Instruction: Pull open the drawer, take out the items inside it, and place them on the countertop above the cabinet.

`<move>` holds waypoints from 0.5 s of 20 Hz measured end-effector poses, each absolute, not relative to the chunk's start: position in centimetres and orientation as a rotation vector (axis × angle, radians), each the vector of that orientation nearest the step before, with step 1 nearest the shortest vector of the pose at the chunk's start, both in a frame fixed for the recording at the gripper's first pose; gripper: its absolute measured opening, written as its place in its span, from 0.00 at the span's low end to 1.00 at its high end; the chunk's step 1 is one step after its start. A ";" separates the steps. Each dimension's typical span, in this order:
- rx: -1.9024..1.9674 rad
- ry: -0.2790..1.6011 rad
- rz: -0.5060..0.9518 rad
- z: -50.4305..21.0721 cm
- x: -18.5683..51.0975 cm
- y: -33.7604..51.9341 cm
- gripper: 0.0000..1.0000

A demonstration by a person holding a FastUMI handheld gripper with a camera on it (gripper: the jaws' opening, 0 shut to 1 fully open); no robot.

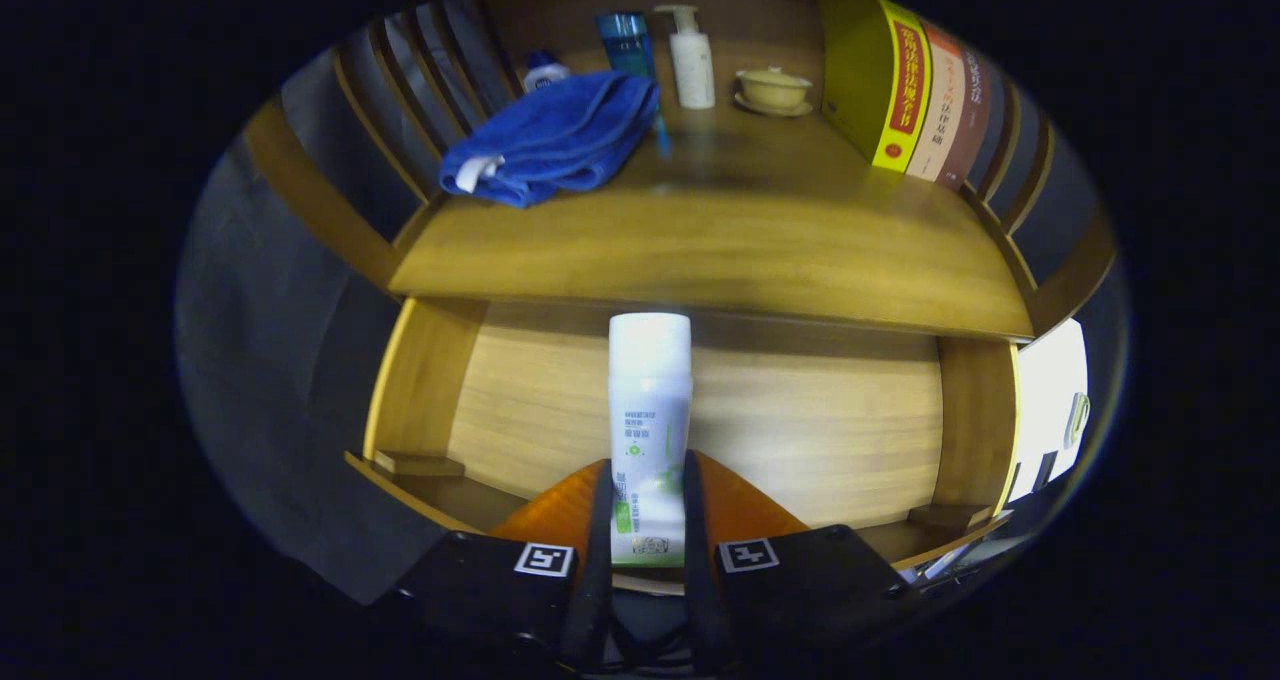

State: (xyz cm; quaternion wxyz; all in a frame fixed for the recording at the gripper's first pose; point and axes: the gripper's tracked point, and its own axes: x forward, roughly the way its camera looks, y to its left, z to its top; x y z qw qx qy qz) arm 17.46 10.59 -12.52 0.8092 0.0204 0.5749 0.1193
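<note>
**Bottle Held Over the Open Drawer**

The drawer (700,410) stands pulled open below the countertop (720,230). Its pale wooden floor is bare where it can be seen, with small wooden blocks in the near left and near right corners. The drawer's side walls rise at left and right, and its far end runs under the front edge of the countertop.

The gripper (648,520) is closed on a white bottle (650,410). Both fingers press against the lower part of the bottle, one on each side. The bottle points away from the gripper, with its plain cap end toward the countertop edge and its printed green-and-white label between the fingers. The bottle lies over the drawer opening; whether it is clear of the drawer floor cannot be told.

The gripper points forward and downward into the drawer, roughly centred between the drawer's left and right walls.

On the countertop, beyond the bottle:
- A folded blue towel (550,140) lies at the left.
- A small white-capped bottle (545,70) stands just behind the towel.
- A blue bottle (625,45) and a white pump bottle (690,60) stand side by side at the far middle.
- A yellowish lidded cup on a saucer (772,90) sits to the right of the pump bottle.
- A row of books (920,100) stands upright at the far right.
</note>
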 end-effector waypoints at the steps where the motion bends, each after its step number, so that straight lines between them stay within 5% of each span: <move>1: 0.049 1.185 0.256 -11.1 18.5 10.3 0.39; 10: 0.057 0.927 0.202 -7.5 29.3 10.4 0.39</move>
